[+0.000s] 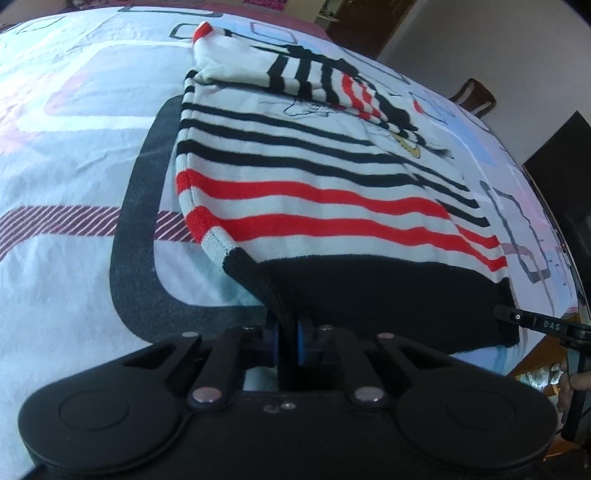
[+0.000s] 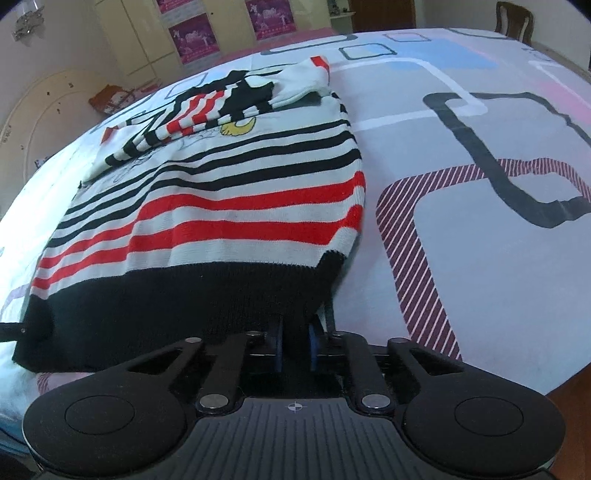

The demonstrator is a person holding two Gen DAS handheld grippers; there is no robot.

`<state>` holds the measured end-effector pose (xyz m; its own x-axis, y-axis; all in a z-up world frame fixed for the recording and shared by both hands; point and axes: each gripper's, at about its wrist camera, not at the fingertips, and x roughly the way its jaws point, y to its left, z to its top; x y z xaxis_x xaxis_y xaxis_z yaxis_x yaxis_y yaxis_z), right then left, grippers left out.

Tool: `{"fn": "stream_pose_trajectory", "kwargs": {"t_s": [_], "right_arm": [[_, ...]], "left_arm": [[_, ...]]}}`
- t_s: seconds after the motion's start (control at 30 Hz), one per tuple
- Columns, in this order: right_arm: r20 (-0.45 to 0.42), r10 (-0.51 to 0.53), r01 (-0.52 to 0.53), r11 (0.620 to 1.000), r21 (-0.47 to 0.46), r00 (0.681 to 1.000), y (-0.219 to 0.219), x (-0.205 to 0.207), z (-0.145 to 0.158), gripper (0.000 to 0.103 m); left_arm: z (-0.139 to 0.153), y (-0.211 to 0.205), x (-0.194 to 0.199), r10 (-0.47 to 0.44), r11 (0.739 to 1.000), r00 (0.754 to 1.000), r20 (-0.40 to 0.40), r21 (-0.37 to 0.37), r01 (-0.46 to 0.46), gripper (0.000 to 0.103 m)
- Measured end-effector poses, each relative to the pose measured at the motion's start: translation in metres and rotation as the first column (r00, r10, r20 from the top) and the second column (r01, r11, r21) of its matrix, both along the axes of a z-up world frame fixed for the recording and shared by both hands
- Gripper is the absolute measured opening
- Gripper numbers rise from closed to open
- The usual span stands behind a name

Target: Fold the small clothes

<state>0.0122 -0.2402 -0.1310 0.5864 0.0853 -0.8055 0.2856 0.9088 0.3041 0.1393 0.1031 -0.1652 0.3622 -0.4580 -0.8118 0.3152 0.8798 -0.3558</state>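
Note:
A small knit sweater [image 1: 314, 177] with black and red stripes on white and a black hem lies flat on the patterned sheet [image 1: 74, 147], its sleeves folded across the chest. My left gripper [image 1: 288, 343] is shut on the hem's left corner. My right gripper [image 2: 295, 343] is shut on the hem's right corner of the sweater [image 2: 221, 206]. The right gripper's finger also shows at the hem's far corner in the left wrist view [image 1: 524, 321]. The left gripper's finger shows at the left edge of the right wrist view [image 2: 14, 328].
The sheet [image 2: 461, 258] covers a wide flat surface with grey, blue and maroon patterns. A wooden chair [image 2: 513, 18] stands at the far edge. Cupboards with pink posters [image 2: 192, 37] line the back wall. The surface's edge drops off at lower right [image 2: 561, 384].

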Motion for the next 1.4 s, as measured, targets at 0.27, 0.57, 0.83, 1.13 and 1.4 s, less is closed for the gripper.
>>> {"fn": "stream_pose_trajectory", "kwargs": {"t_s": [0.27,0.57,0.83,1.13,1.4], "right_arm": [[0.094,0.006,-0.011,0.998,0.056,0.996,-0.006,0.006,0.028,0.009],[0.262,0.015,-0.039,0.996,0.086,0.965,-0.026,0.064,0.074,0.009],[0.359,0.017,-0.047,0.996,0.076,0.933,-0.062,0.158,0.093,0.009],[0.334,0.02,-0.06,0.992,0.109,0.942,-0.096,0.269,0.075,0.009],[0.251,-0.045,-0.007,0.979,0.202,0.967,-0.124,0.341,0.035,0.009]], "left_arm": [[0.027,0.001,0.012,0.021,0.997,0.998,0.059,-0.077,-0.016,0.006],[0.072,-0.011,0.062,0.075,0.989,0.978,0.197,-0.138,-0.048,0.006],[0.085,-0.027,0.144,0.165,0.979,0.951,0.263,-0.164,-0.124,0.006],[0.076,-0.05,0.242,0.221,0.97,0.943,0.249,-0.159,-0.185,0.006],[0.046,-0.065,0.305,0.262,0.963,0.948,0.183,-0.112,-0.244,0.006]]}}
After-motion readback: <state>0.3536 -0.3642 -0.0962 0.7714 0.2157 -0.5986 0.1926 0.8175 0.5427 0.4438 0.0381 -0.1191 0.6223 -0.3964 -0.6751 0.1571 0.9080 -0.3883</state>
